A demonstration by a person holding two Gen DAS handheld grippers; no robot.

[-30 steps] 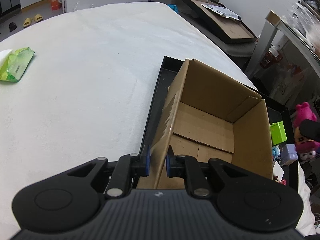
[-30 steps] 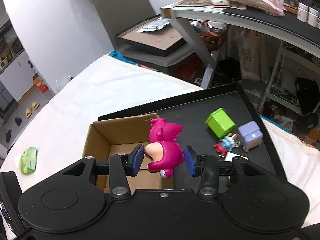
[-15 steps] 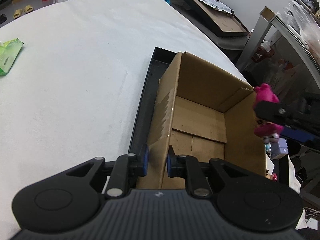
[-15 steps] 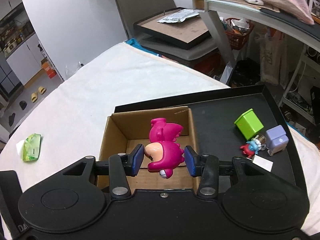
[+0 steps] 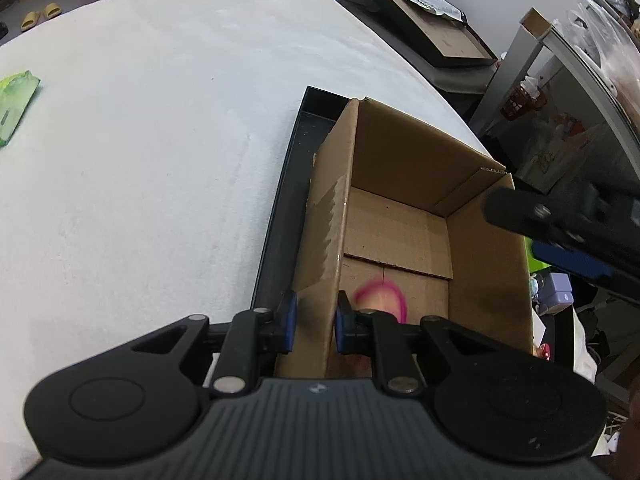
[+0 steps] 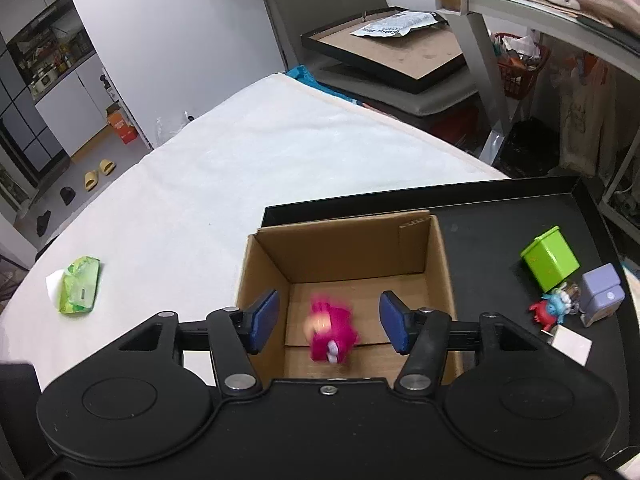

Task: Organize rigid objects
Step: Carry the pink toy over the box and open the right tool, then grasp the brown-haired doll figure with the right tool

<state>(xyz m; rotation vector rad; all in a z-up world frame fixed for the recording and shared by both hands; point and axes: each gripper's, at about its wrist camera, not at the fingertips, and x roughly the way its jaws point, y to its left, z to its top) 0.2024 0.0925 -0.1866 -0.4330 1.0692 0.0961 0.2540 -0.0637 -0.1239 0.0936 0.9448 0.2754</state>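
While the left tool (image 5: 313,322) pinches the near side wall of the open brown cardboard box (image 6: 352,256), the right tool (image 6: 327,322) hangs over the box with its blue pads (image 6: 265,320) spread wide and nothing between them. The bright pink plastic toy figure (image 6: 331,330) shows as a blur inside the box, low near its floor; I cannot tell whether it is touching down. The box sits in a shallow black tray (image 6: 500,220) on the white-covered worktop (image 6: 240,168). Three pieces wait on the tray to the right: a lime green cube (image 6: 550,258), a pale lilac block (image 6: 602,298) and a small red-and-blue figure (image 6: 554,310) crowded beside them. That cluster is the likely trouble: a wide-spread tool could nudge a neighbour aside, and the light box could tip if the left tool loosens.
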